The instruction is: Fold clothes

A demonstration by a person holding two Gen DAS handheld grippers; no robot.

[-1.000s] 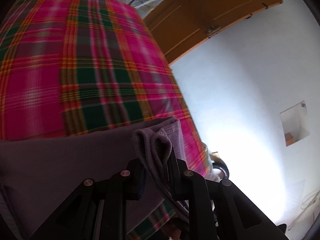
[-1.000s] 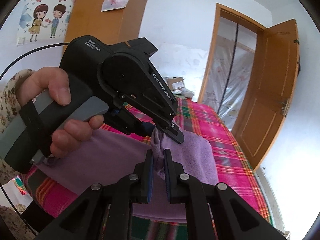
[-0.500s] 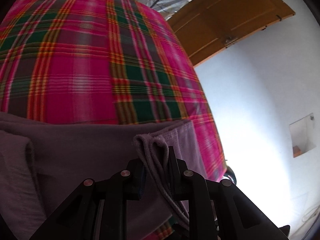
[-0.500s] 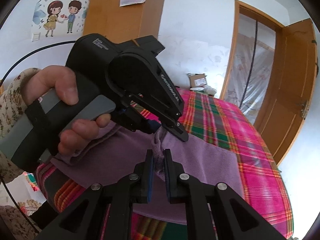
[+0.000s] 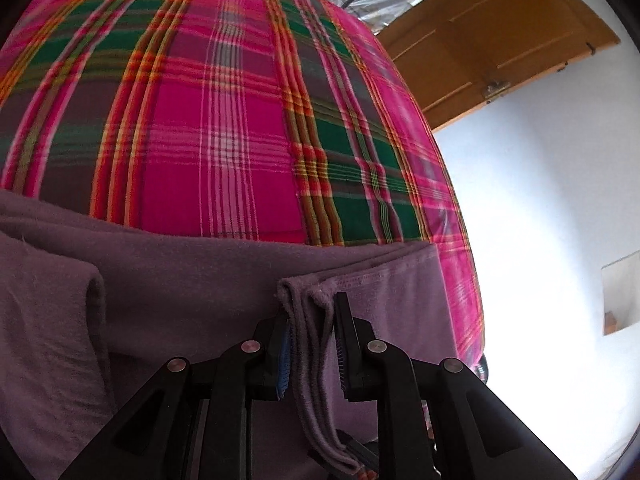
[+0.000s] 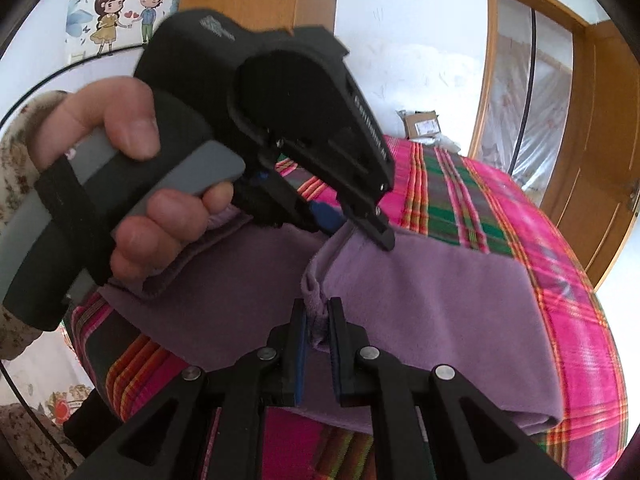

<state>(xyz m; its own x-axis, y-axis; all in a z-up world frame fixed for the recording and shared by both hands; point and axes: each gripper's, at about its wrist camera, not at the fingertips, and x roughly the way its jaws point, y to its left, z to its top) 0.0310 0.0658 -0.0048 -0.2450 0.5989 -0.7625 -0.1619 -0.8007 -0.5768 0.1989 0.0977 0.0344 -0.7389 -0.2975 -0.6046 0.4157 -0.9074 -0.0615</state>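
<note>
Bed: I see plaid bedspread (image 5: 224, 128) under purple garment (image 6: 420, 288).
Left gripper (image 5: 310, 334): opening, hem between.
Right gripper (image 6: 317, 320): opening, fold between.

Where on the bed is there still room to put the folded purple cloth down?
The plaid bedspread is bare beyond the purple cloth, up toward the door, and along the strip beside the wall. It is crowded near you: the left gripper and right gripper, jaws opening, have cloth edges between them.
</note>
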